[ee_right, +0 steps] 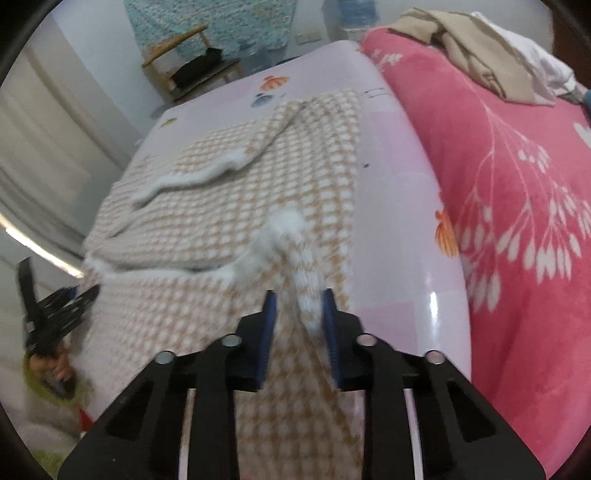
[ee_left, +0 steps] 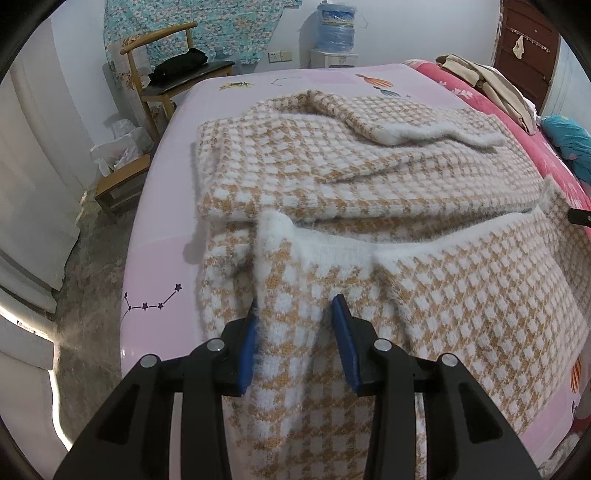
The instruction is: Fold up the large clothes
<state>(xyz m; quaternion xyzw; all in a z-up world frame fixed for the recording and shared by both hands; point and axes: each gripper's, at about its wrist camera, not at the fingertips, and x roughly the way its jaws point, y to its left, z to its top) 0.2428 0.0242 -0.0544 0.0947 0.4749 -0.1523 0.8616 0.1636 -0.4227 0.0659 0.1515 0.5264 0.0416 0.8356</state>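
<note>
A tan-and-white checked knit sweater [ee_left: 332, 177] lies on the pink bed sheet [ee_left: 159, 258], one sleeve [ee_left: 388, 122] folded across its far part. My left gripper [ee_left: 296, 303] is shut on the near left edge of the sweater, with fluffy white trim bunched between its blue pads [ee_left: 343, 332]. In the right wrist view, my right gripper [ee_right: 299, 293] pinches the near right edge of the sweater [ee_right: 229, 206], and the lifted cloth fills the gap between its pads. The left gripper [ee_right: 55, 306] shows at the left edge of that view, held by a hand.
A pink-red flowered blanket [ee_right: 517, 184] covers the right side of the bed, with beige clothes [ee_right: 480, 55] piled on it. A wooden chair [ee_left: 173, 74] and a low stool with plastic bags [ee_left: 122, 173] stand left of the bed. A water dispenser [ee_left: 336, 29] is at the far wall.
</note>
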